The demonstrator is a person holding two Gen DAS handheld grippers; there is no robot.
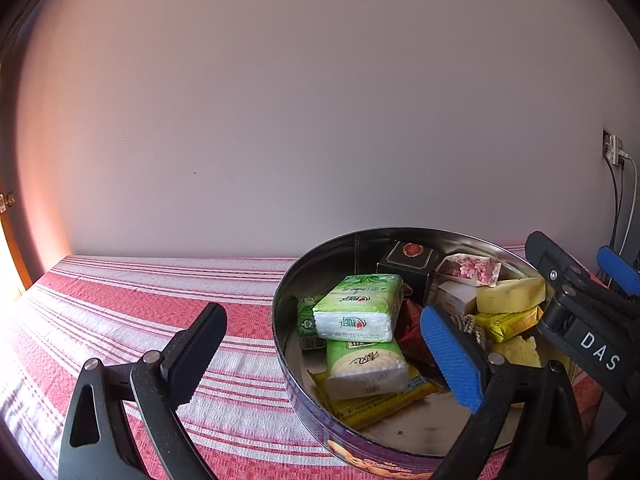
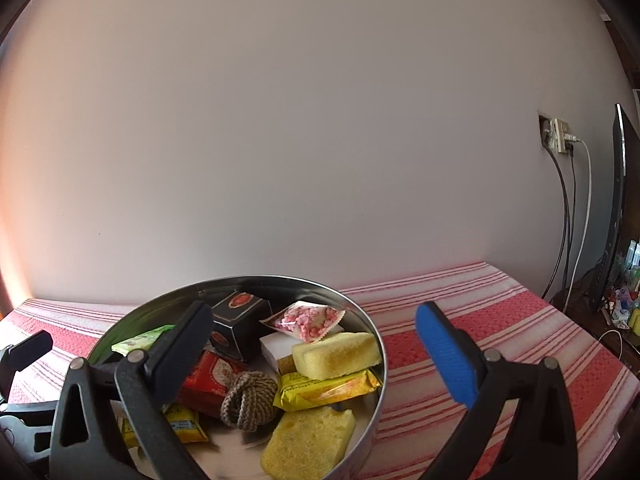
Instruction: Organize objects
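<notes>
The round metal tin (image 1: 298,276) sits on a worktop (image 1: 140,292) covered with a red-and-white striped cloth, against a plain pale wall, and it is crowded with small things. In the left wrist view two green tissue packs (image 1: 358,308) lie stacked toward the tin's 9 o'clock side, over a yellow snack packet (image 1: 384,400). A black box (image 2: 240,324) stands near 12 o'clock, with a pink-patterned sachet (image 2: 306,320) just beside it at about 1 o'clock. Yellow sponge pieces (image 2: 336,354) lie at 3 and 5 o'clock, a yellow wrapper between them. A knotted rope ball (image 2: 248,400) rests near the middle, touching a red packet (image 2: 208,380).

The left claw (image 1: 324,358) stands wide open and holds nothing; its black finger hangs outside the tin's 9 o'clock wall and its blue one over the contents. The right claw (image 2: 316,354) is likewise spread wide and empty, straddling the tin's 3 o'clock rim. Whether either finger touches anything inside is hard to say from these angles.

A wall socket (image 2: 558,136) with cables shows at far right.
</notes>
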